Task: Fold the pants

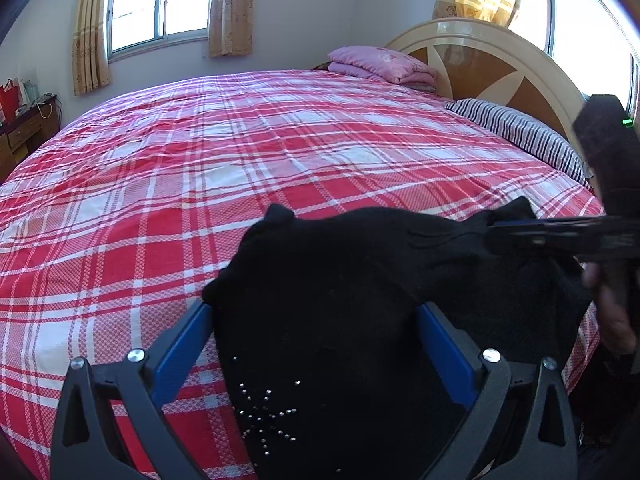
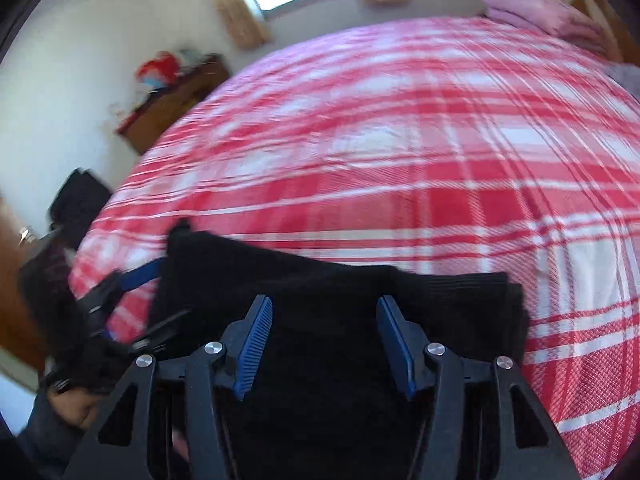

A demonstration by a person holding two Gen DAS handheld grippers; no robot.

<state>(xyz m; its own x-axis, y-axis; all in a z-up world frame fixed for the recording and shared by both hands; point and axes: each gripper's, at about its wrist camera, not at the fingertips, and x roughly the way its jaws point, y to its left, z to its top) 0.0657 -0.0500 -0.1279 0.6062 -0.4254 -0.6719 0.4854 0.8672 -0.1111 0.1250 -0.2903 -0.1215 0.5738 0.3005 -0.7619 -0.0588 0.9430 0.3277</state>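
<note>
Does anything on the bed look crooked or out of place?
Only a little. The black pants lie bunched at the near edge of the plaid bed, with two corners poking up unevenly. The pink bedding and striped pillow look tidy.

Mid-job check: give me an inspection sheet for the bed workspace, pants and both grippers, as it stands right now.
Surface: bed with red plaid sheet, mostly bare.
Job's things: black pants bunched at the near edge; studded pattern showing.
Clutter: folded pink blanket and striped pillow by the headboard.
Grippers: left gripper jaws wide, pants between them, not pinched; right gripper jaws apart over the pants.
Cables: nothing seen on the bed.
Surroundings: curtained windows, wooden dresser with red items.
</note>
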